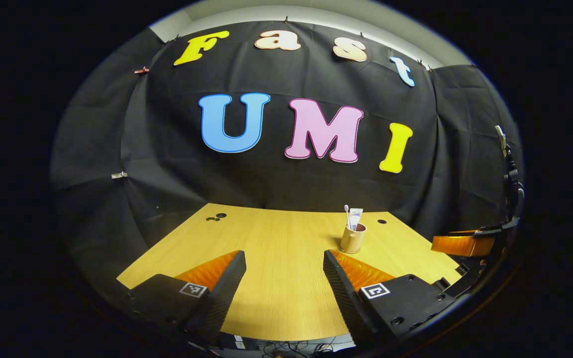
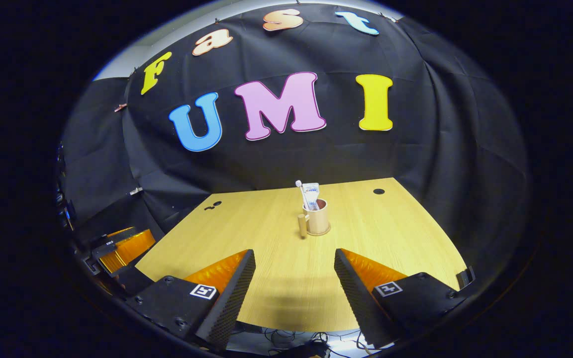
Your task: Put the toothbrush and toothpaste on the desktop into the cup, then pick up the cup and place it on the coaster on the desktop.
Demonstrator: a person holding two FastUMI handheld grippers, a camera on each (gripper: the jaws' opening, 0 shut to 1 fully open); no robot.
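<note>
Tan cylindrical cup (image 2: 318, 220) stands mid wooden table (image 2: 391, 238), white toothbrush (image 2: 301, 191) and toothpaste tube (image 2: 310, 191) already inside. Left tongs (image 1: 284, 278) and right tongs (image 2: 294, 281) gape, empty, well back. Next: grasp cup; coaster position unconfirmed.

Cup on the tabletop, toothbrush and toothpaste standing inside it.
The cup (image 2: 318, 219) stands on the tabletop (image 2: 391, 233) toward its far edge, before the booth wall; the toothbrush (image 2: 302, 193) sits left of the toothpaste (image 2: 311, 194) in the cup; the cup's handle juts left in the right gripper view; both tools sit at the near edge, well apart from the cup.
</note>
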